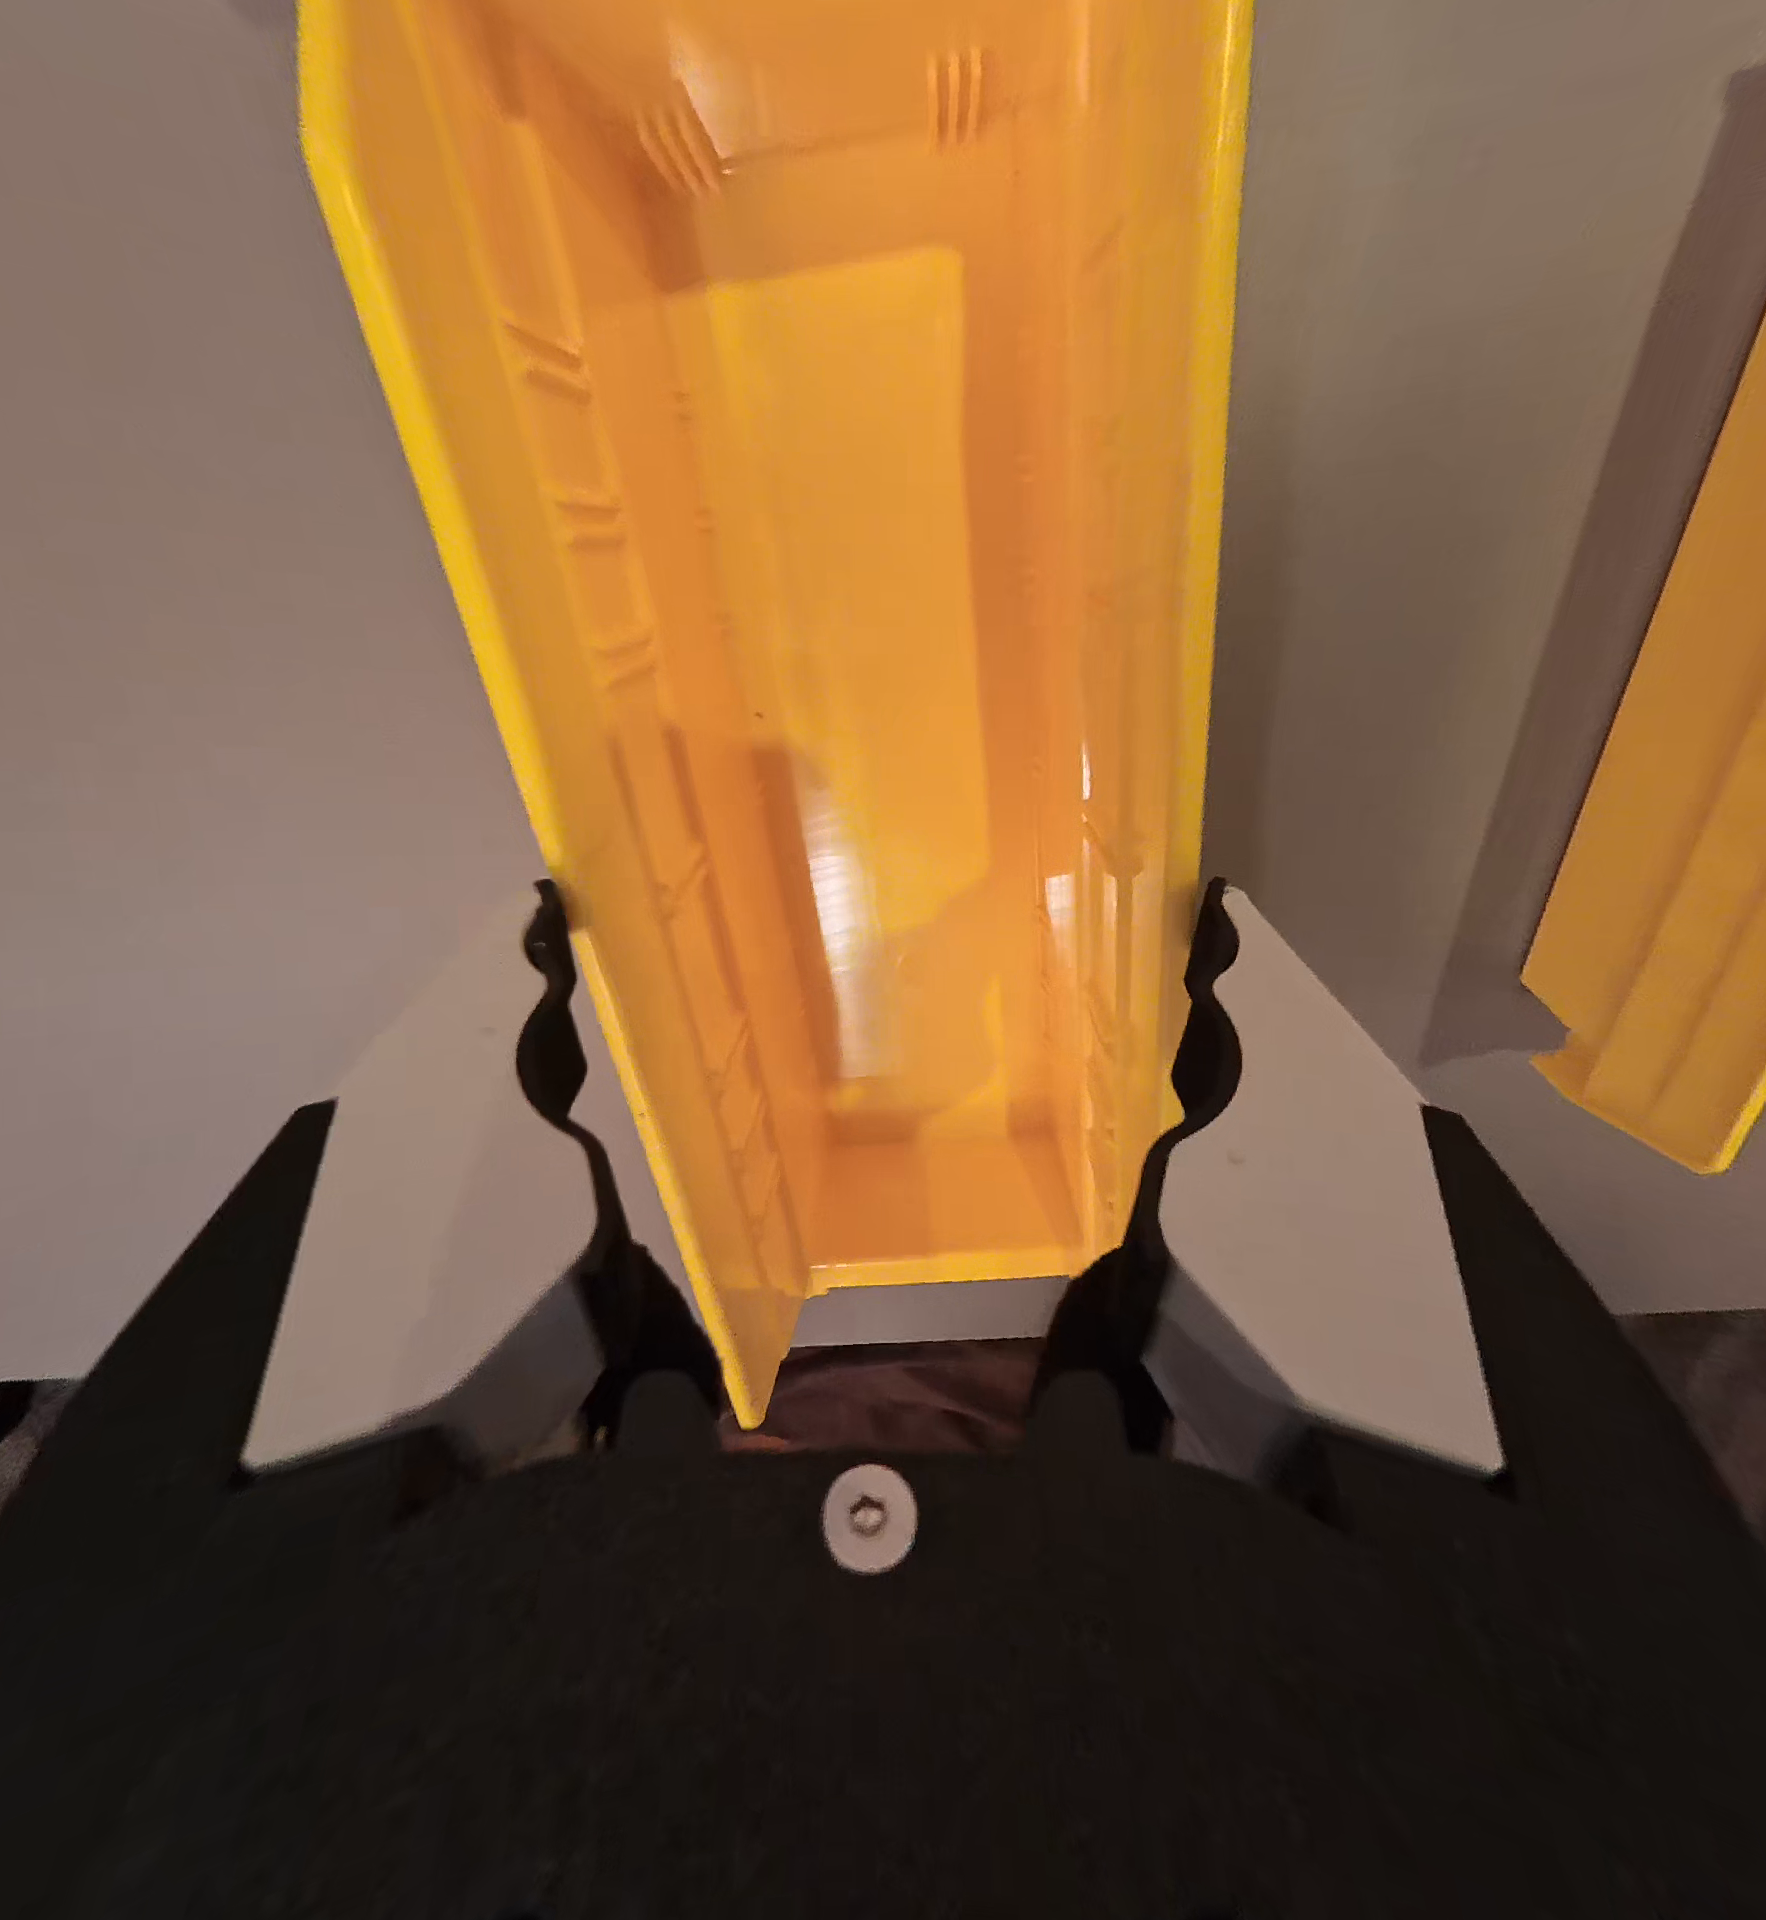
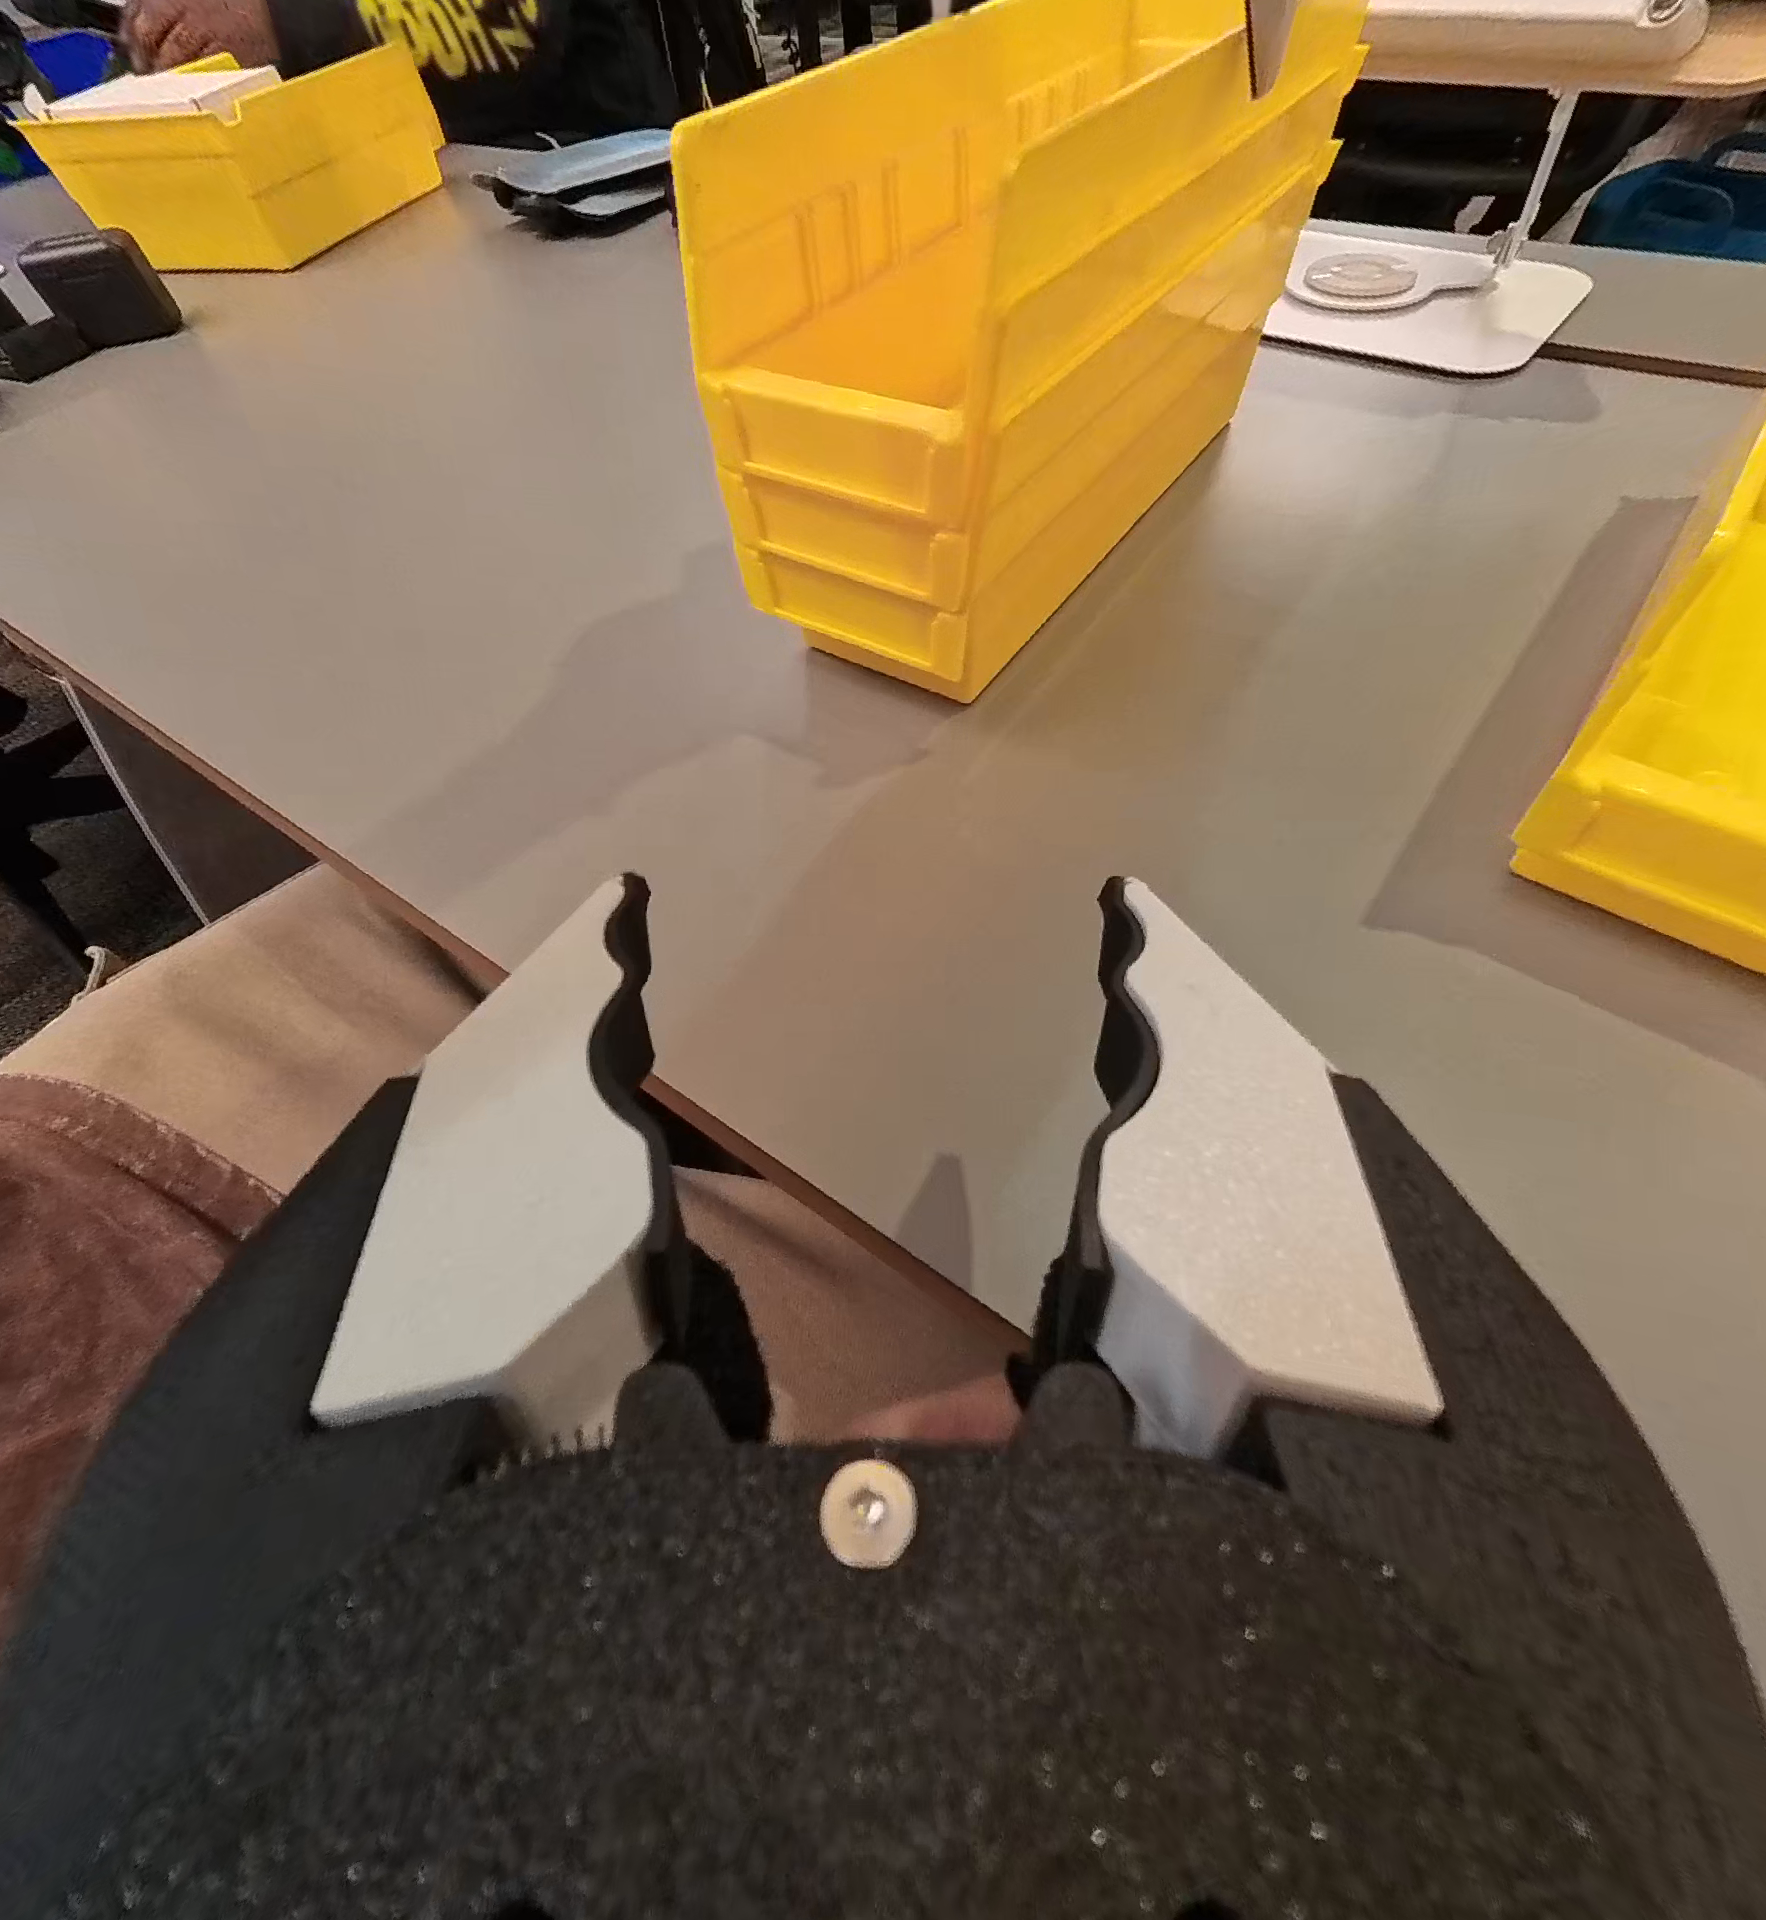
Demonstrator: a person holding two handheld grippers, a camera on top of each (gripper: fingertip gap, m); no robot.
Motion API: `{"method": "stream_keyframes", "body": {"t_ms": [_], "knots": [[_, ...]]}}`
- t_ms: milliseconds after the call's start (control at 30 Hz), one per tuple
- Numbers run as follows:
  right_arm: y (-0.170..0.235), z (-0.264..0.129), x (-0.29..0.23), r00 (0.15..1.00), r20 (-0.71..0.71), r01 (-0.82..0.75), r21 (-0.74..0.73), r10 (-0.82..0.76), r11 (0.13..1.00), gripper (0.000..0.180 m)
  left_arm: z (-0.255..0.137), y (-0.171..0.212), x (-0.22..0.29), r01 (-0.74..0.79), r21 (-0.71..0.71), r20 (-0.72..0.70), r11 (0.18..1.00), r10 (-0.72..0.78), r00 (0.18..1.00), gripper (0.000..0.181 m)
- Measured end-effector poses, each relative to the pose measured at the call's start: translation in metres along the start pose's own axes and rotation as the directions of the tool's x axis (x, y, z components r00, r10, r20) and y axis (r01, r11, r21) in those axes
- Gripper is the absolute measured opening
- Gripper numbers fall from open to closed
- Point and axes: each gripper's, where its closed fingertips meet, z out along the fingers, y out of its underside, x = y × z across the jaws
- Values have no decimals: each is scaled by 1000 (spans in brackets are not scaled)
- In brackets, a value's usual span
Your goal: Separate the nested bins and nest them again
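A stack of three nested yellow bins (image 2: 962, 395) stands on the grey table (image 2: 443, 520). The left wrist view looks down into its top bin (image 1: 858, 623). My left gripper (image 1: 879, 888) straddles that bin across its width, with both fingertips (image 1: 546, 914) pressed on the outer walls, so it is shut on it. One white finger of it shows at the stack's far end (image 2: 1265, 42). My right gripper (image 2: 874, 883) is open and empty, low over the table near its front edge and well short of the stack. More yellow bins (image 2: 1710, 748) lie at the right and also show in the left wrist view (image 1: 1689, 727).
Another yellow bin (image 2: 235, 177) holding a white object stands at the back left. Black blocks (image 2: 79, 291) sit at the left edge. A white stand base (image 2: 1430, 301) is behind the stack. A person's leg (image 2: 266, 997) and brown sleeve (image 2: 58, 1247) are beside the table edge.
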Motion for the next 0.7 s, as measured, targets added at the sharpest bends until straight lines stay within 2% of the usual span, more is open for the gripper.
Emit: {"method": "stream_keyframes", "body": {"t_ms": [300,500,700], "knots": [[0,0,1,1000,2,-2,-2,2,1000,87,-5,5,0,-21,-35,15,999,21,1000,97],[0,0,-1,1000,8,0,-1,0,1000,86,-9,5,0,-31,-40,11,999,31,999,96],[0,1,-3,1000,13,2,-5,-2,1000,86,-30,-3,-2,-30,-9,11,1000,30,999,96]]}}
